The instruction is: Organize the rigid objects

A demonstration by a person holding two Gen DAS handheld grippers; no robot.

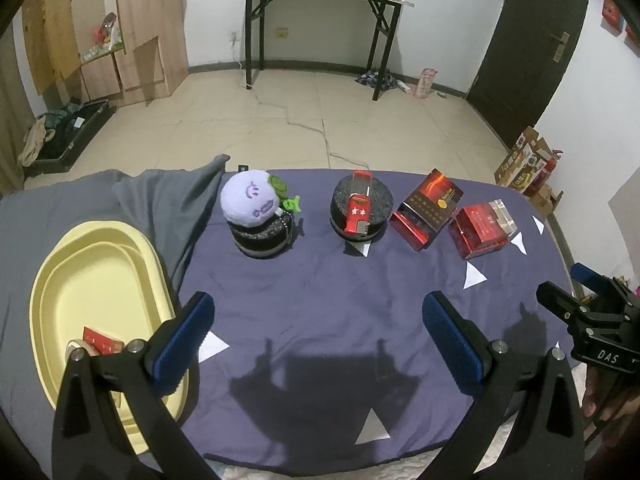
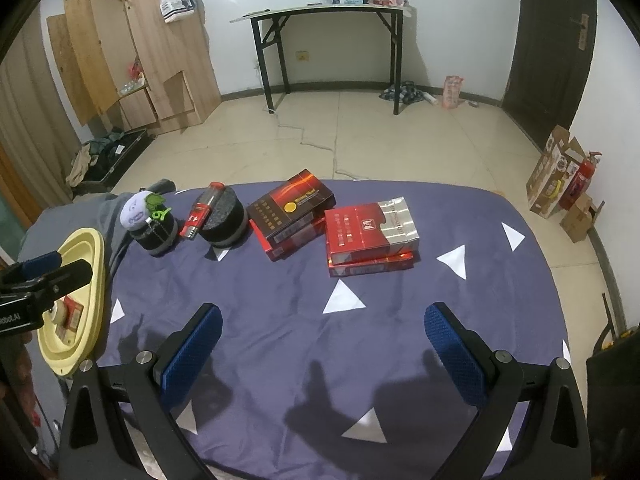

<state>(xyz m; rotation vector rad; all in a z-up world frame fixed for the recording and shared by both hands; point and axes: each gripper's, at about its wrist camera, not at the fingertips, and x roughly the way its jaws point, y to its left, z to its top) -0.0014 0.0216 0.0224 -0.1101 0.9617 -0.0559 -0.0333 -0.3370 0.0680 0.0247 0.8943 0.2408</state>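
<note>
I hold both grippers, left (image 1: 320, 344) and right (image 2: 324, 350), fingers spread and empty, over the bed (image 2: 400, 320); boxes (image 2: 372, 236) await the tray (image 1: 100, 272).

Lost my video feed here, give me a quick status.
Left gripper and right gripper open, empty. Yellow tray holds one red box; lighter and two cigarette packs unsorted. Path clear.

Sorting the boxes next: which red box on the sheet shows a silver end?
The red box with the silver end, rightmost. The dark red-and-black box beside it has a gold dot instead.
</note>
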